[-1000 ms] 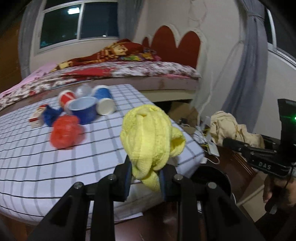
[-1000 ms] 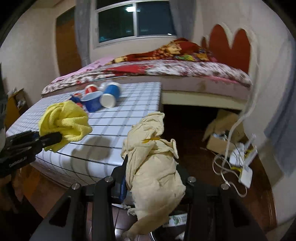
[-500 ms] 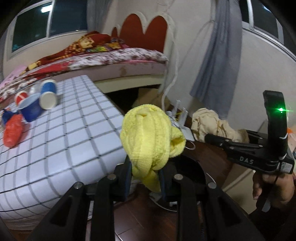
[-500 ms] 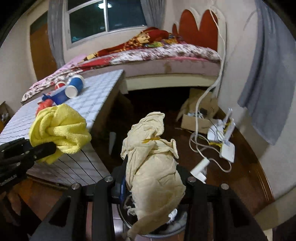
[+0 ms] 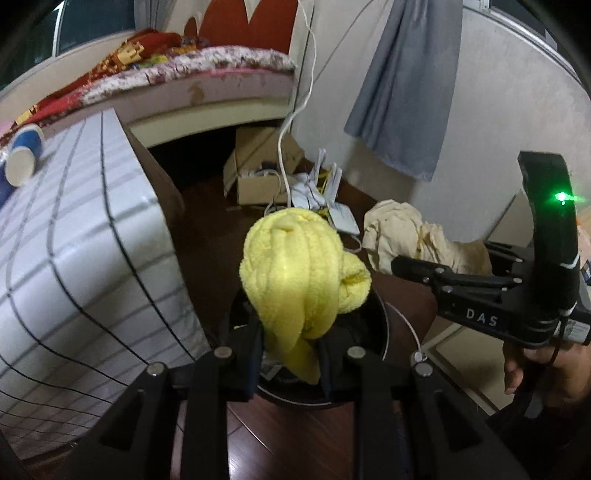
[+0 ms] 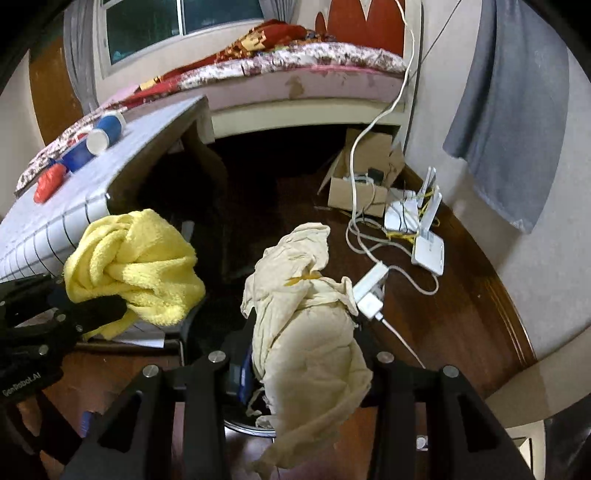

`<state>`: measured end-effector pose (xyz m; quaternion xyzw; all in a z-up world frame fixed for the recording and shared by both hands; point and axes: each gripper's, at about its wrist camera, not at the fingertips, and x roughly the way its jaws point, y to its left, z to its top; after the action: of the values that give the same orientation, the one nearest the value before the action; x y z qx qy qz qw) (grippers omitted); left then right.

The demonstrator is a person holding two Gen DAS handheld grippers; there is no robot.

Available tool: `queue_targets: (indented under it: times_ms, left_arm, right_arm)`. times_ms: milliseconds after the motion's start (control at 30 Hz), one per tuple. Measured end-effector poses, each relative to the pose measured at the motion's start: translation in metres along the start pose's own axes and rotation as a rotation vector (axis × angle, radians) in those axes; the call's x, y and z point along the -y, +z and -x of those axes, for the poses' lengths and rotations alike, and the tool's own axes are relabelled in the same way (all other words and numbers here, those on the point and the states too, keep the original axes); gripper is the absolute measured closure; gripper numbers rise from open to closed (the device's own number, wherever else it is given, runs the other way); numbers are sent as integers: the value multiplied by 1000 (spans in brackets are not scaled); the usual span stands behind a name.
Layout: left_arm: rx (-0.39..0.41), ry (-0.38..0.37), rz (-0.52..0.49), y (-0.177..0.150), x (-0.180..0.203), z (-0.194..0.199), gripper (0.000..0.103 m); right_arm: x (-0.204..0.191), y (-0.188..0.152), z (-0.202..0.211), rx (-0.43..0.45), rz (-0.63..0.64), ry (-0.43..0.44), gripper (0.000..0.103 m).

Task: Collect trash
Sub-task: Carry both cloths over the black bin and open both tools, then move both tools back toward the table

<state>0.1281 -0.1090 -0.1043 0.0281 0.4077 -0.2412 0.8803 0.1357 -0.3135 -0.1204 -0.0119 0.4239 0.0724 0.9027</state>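
Yellow towel point(image 5: 303, 273), cream cloth point(image 6: 310, 332), white black-checked tablecloth point(image 5: 74, 258), grey curtain point(image 5: 406, 92)

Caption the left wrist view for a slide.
Left claw grips a yellow cloth above a dark bin.

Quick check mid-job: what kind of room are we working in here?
Most likely a bedroom: a bed with a patterned blanket under a window, and a router with cables on the dark wooden floor.

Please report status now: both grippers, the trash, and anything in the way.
Left gripper shut on yellow cloth. Right gripper shut on beige rag. Black bin below both. Nothing blocking.
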Motion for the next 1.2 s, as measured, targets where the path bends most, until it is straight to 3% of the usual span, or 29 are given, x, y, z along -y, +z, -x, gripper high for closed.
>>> queue_targets:
  times_ms: [233, 367, 400, 433, 467, 500, 600, 733, 1200]
  left_arm:
    - [-93, -29, 47, -10, -10, -39, 76]
    - [-139, -57, 67, -14, -11, -61, 68]
    - [-142, -70, 72, -15, -10, -63, 54]
    - [-156, -81, 84, -16, -11, -68, 30]
    - [-169, -56, 87, -17, -10, -72, 21]
    - [-167, -21, 79, -19, -11, -70, 12]
    - [-172, 57, 67, -24, -17, -69, 1]
    - [-174, 140, 132, -37, -38, -67, 1]
    - [-148, 188, 162, -42, -48, -52, 1]
  right_arm:
    - [2, -11, -34, -82, 15, 15, 60]
    - [-1, -14, -54, -134, 38, 34, 60]
    - [-3, -15, -61, -152, 49, 28, 58]
    - [-4, -17, -70, -174, 63, 4, 42]
    - [-4, -20, -74, -179, 72, -24, 27]
    - [-2, -23, -79, -177, 82, -57, 1]
    - [5, -26, -86, -219, 74, -117, 1]
    - [3, -26, -82, -219, 65, -137, 1]
    - [-15, -24, -75, -196, 100, -128, 1]
